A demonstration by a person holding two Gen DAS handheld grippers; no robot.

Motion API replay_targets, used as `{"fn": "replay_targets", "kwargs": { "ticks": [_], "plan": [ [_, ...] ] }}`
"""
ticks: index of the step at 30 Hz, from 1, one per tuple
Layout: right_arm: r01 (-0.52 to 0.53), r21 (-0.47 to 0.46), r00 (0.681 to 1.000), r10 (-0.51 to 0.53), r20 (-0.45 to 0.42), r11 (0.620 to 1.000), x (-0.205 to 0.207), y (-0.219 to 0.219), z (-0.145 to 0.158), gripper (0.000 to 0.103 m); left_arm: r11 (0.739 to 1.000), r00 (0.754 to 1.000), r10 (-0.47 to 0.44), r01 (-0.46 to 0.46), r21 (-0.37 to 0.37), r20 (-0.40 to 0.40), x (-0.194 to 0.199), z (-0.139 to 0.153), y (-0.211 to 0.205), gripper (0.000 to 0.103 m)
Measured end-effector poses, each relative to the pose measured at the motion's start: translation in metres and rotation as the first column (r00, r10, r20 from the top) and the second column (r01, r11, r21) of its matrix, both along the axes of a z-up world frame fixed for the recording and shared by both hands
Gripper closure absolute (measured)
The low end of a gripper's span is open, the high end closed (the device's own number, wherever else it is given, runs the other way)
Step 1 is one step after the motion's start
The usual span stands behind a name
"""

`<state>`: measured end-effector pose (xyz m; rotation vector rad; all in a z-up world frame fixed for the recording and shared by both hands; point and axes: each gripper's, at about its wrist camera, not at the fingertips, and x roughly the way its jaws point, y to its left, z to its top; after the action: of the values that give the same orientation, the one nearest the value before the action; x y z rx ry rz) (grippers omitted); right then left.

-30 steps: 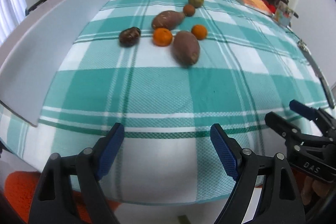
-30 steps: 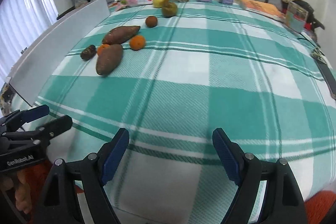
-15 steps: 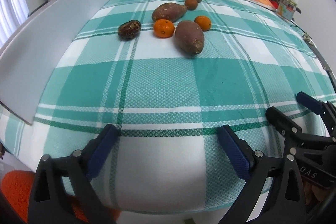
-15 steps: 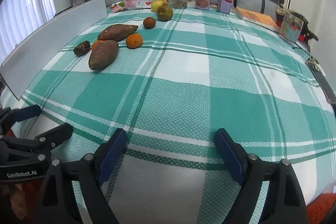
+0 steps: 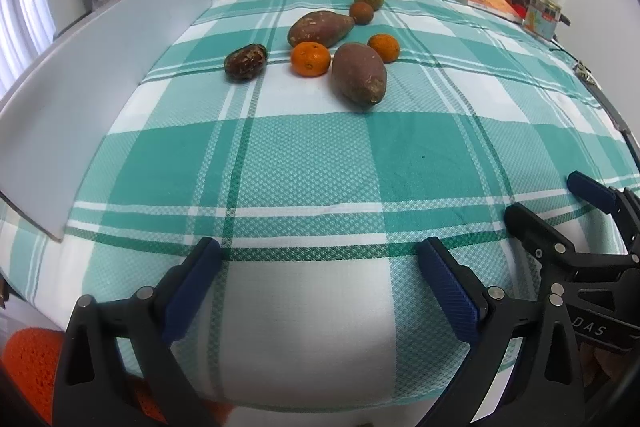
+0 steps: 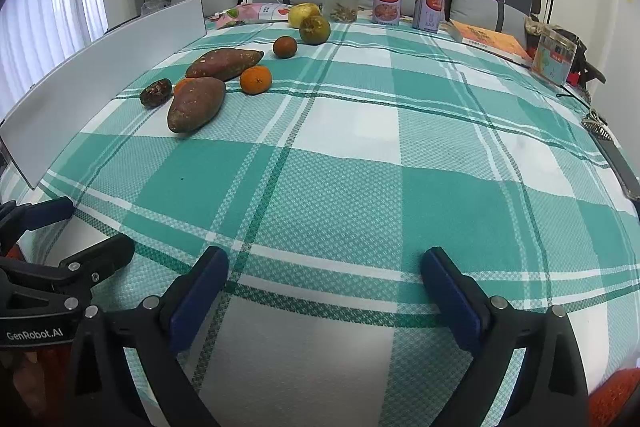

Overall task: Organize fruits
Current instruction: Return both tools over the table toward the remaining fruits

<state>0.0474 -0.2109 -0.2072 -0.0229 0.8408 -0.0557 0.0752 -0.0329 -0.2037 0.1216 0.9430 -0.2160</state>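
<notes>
Left gripper (image 5: 320, 277) and right gripper (image 6: 326, 287) empty, jaws just spread wide, above near edge of checked tablecloth (image 5: 304, 167). Fruit well ahead: tangerines (image 5: 311, 59) light, soft-skinned, grip across middle; sweet potatoes (image 5: 359, 73) firm, heavier, take mid-body.

Soft daylight from left curtains (image 6: 48, 7); sharp; fisheye-bent, dark corners.

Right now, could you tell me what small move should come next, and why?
Probably reach the left gripper forward toward the nearest sweet potato: both grippers, jaws just opened with nothing between them, hover at the near table edge, and all produce lies well ahead.
</notes>
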Motion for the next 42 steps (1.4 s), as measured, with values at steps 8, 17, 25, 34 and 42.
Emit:
{"fn": "replay_targets", "kwargs": {
  "ticks": [8,17,25,34,42],
  "plan": [
    [0.0,0.001,1.0,0.0,-0.002,1.0,0.0004,-0.0006,-0.0001,0.005,1.0,1.0,-0.001,0.001,0.0,0.003,0.0,0.0001,0.0,0.002],
    [0.0,0.002,1.0,0.0,-0.003,1.0,0.0005,-0.0009,0.0,0.005,1.0,1.0,0.001,-0.001,0.0,0.003,-0.0002,0.0,-0.0005,0.002],
    [-0.001,0.003,1.0,0.001,-0.003,1.0,0.001,-0.0015,0.0003,0.005,1.0,1.0,0.002,-0.002,0.001,0.003,-0.0003,-0.0001,-0.0009,0.002],
    [0.009,0.005,1.0,-0.009,-0.001,1.0,-0.0003,-0.002,-0.0011,0.005,1.0,1.0,0.002,-0.002,0.001,0.003,-0.0005,0.0,-0.0014,0.002],
    [0.013,0.005,1.0,-0.013,0.004,1.0,-0.0014,-0.0007,-0.0015,0.003,1.0,1.0,-0.013,0.013,-0.013,-0.013,0.0003,0.0007,-0.0001,0.002]
  ]
}}
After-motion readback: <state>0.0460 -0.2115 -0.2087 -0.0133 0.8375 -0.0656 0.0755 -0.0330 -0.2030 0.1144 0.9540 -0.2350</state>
